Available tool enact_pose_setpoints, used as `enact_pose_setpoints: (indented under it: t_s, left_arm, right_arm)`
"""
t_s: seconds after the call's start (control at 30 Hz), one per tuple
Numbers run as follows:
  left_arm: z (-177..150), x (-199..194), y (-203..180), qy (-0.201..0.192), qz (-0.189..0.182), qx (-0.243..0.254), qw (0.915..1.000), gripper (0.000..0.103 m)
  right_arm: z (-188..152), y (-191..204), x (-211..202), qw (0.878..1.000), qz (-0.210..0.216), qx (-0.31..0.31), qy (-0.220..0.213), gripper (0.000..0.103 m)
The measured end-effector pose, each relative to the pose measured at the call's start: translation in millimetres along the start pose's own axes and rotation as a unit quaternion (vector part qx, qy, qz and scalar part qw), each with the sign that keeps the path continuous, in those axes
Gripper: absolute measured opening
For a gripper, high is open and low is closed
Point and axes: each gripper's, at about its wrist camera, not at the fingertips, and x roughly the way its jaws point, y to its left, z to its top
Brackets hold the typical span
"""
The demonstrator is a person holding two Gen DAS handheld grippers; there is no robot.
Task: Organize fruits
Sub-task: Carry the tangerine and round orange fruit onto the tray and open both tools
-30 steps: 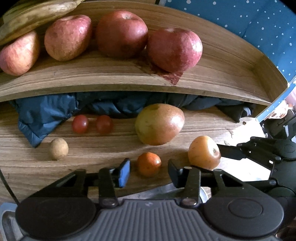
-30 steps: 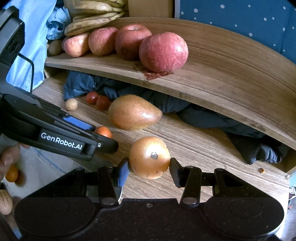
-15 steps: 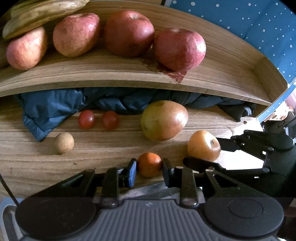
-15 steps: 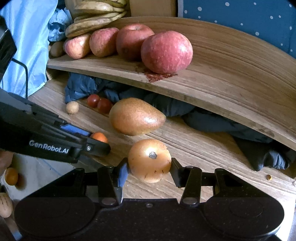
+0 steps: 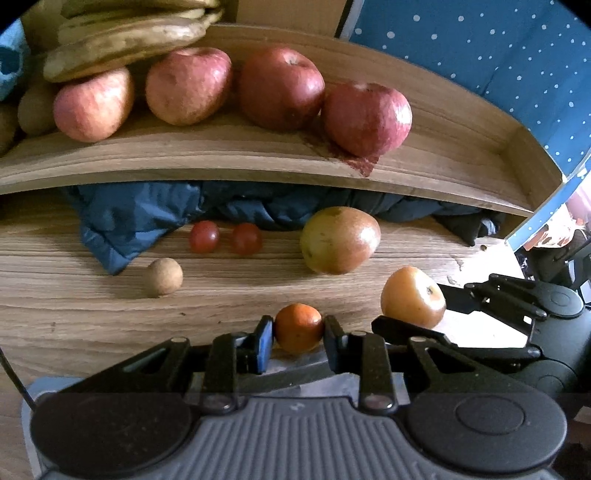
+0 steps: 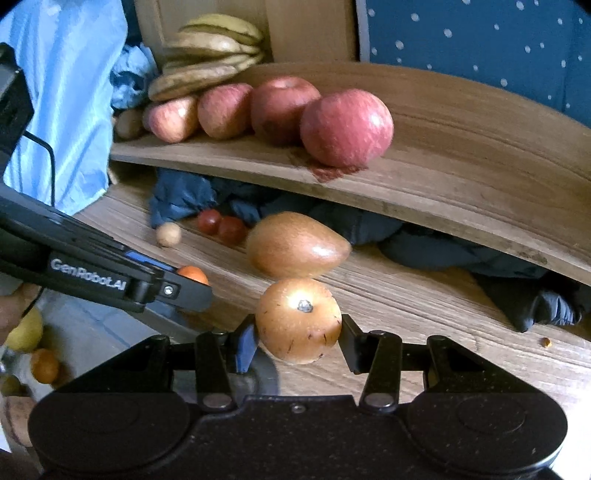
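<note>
My left gripper point(image 5: 298, 334) is shut on a small orange tangerine point(image 5: 298, 328), lifted just above the lower wooden shelf point(image 5: 92, 310). My right gripper point(image 6: 298, 332) is shut on a round golden-brown fruit point(image 6: 298, 320), held above the shelf; it also shows in the left wrist view point(image 5: 413, 297). A large brownish pear point(image 5: 340, 240) lies behind both. Two cherry tomatoes point(image 5: 204, 236) and a small tan ball-shaped fruit point(image 5: 164, 277) lie to the left. Several red apples point(image 5: 280, 86) and bananas point(image 5: 125, 35) sit on the upper shelf point(image 5: 221, 155).
A dark blue cloth point(image 5: 140, 214) is stuffed under the upper shelf at the back. A blue dotted wall point(image 5: 498, 55) stands behind. More small fruits point(image 6: 44, 365) lie below the shelf's edge at the left in the right wrist view.
Both grippers closed, the left on the tangerine and the right on the golden-brown fruit, and lifted them slightly off the shelf.
</note>
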Motion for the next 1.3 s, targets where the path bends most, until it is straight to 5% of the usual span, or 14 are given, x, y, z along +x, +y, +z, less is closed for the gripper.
enact_pose_setpoints:
  t_s: [0.6, 1.3]
  left_arm:
    - [-22.9, -59.7, 37.2, -0.017, -0.005, 0.025, 0.9995, 0.032]
    - [-62.7, -70.9, 44.9, 0.037, -0.053, 0.114, 0.9914, 0.032]
  right_arm:
    - [-7.3, 68.7, -50.3, 0.999, -0.010, 0.011, -0.036, 0.048]
    - [-63.7, 149.1, -75.2, 0.998, -0.049, 0.033, 0.002, 0.048]
